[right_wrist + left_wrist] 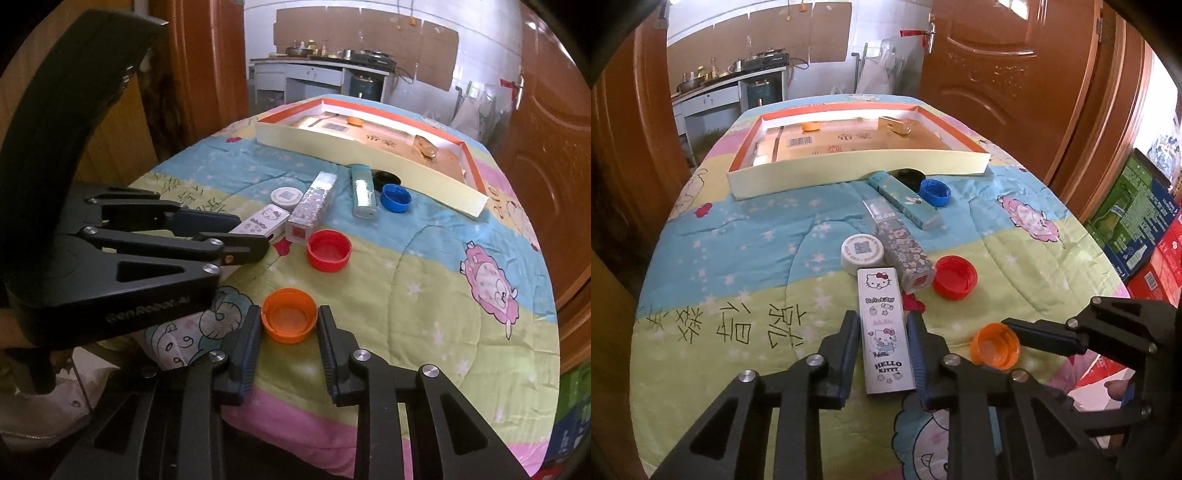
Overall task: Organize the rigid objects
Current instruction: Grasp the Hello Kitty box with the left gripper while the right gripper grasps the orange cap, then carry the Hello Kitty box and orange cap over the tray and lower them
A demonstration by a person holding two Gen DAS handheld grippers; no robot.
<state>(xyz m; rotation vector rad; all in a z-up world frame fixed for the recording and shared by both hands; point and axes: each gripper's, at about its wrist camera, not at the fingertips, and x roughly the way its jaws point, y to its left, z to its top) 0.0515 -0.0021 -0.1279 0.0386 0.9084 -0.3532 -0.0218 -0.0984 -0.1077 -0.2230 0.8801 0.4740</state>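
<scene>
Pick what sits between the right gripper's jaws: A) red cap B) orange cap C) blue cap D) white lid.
B: the orange cap lies on the quilt between the open jaws of the right gripper; the red cap lies farther off.

Both wrist views look low across the quilted desk (746,236) toward the far tray (849,166). The left sits close behind the Hello Kitty box (884,328); the right sits further right, sharing the tray, box and caps.
</scene>
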